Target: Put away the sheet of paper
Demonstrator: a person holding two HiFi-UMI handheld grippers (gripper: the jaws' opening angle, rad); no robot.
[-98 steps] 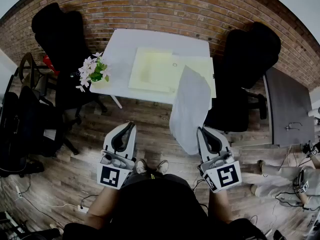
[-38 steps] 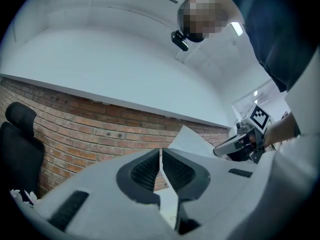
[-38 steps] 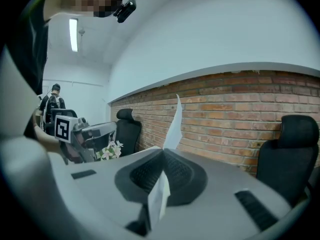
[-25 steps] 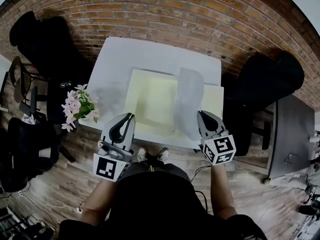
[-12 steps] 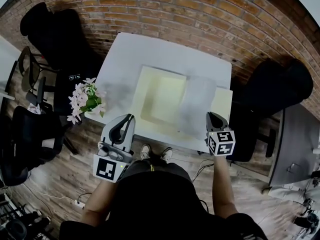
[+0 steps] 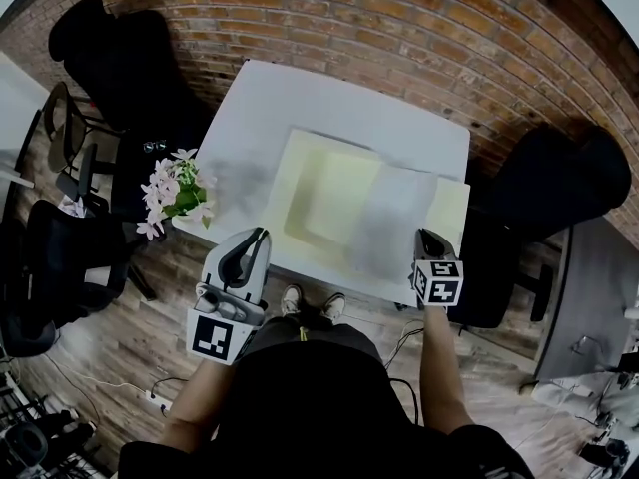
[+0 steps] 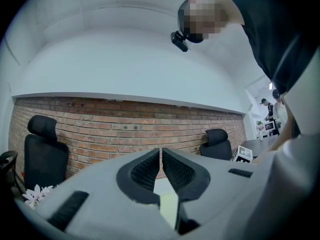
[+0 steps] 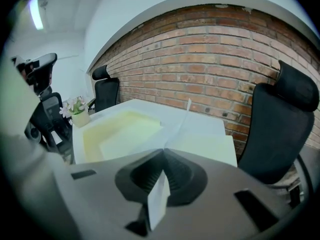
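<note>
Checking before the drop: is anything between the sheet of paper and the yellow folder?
Nothing visible does. The sheet of paper, pinched by the right hand-held gripper, hangs over the right half of the yellow folder; the folder looks bare, and the flowers stand at the table edge.

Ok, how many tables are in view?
2. The white table stands straight ahead against the brick wall. A dark table is at the right edge, past the black chair, partly cut off. More may be out of frame.
</note>
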